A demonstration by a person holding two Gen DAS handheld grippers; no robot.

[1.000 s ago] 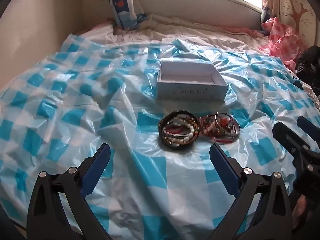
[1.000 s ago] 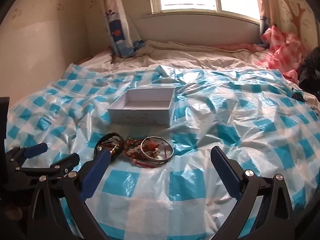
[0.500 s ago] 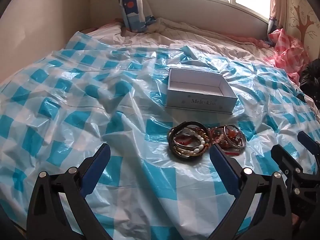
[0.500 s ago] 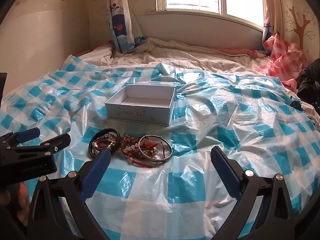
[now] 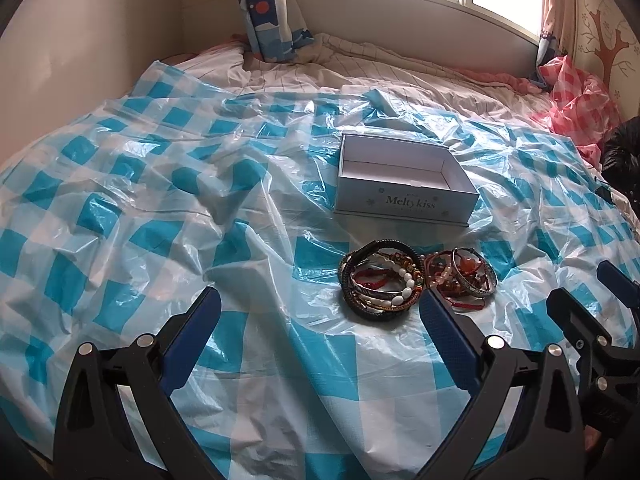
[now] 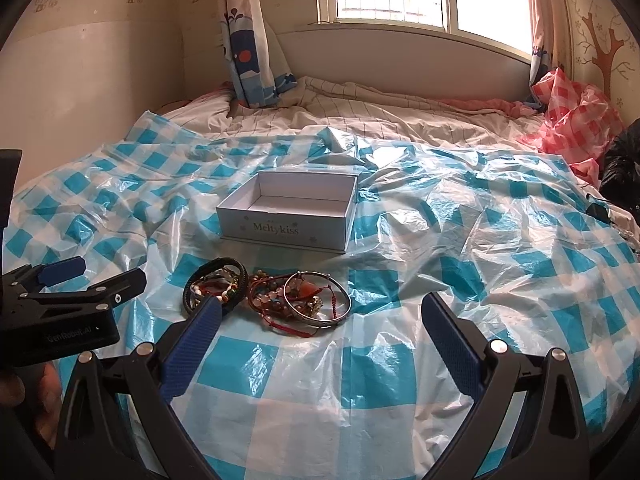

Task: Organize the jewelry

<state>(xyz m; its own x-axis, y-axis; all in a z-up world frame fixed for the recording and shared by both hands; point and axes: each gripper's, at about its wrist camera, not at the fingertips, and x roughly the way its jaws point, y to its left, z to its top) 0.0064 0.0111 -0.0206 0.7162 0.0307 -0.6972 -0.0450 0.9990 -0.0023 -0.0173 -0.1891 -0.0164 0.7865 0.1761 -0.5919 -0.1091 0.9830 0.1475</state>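
Note:
A pile of bracelets (image 5: 416, 276) (image 6: 266, 294) lies on the blue-checked plastic sheet (image 5: 160, 200) (image 6: 500, 240): dark braided and beaded ones on the left, red cords and a silver bangle (image 6: 318, 298) on the right. Behind it stands an open white box (image 5: 404, 180) (image 6: 290, 210), empty inside. My left gripper (image 5: 318, 320) hovers open, short of the pile and left of it. My right gripper (image 6: 320, 322) is open too, just in front of the bangle. Each gripper shows at the edge of the other's view.
The sheet covers a bed with rumpled striped bedding (image 6: 360, 112) at the back. A wall runs along the left, a window sill and curtain (image 6: 248, 40) behind. A pink checked bag (image 6: 576, 120) and a black bag (image 6: 620, 160) lie far right.
Both grippers have pulled back and tilted up, so the box and bracelets sit lower and farther right in the left view. Nothing on the sheet has moved.

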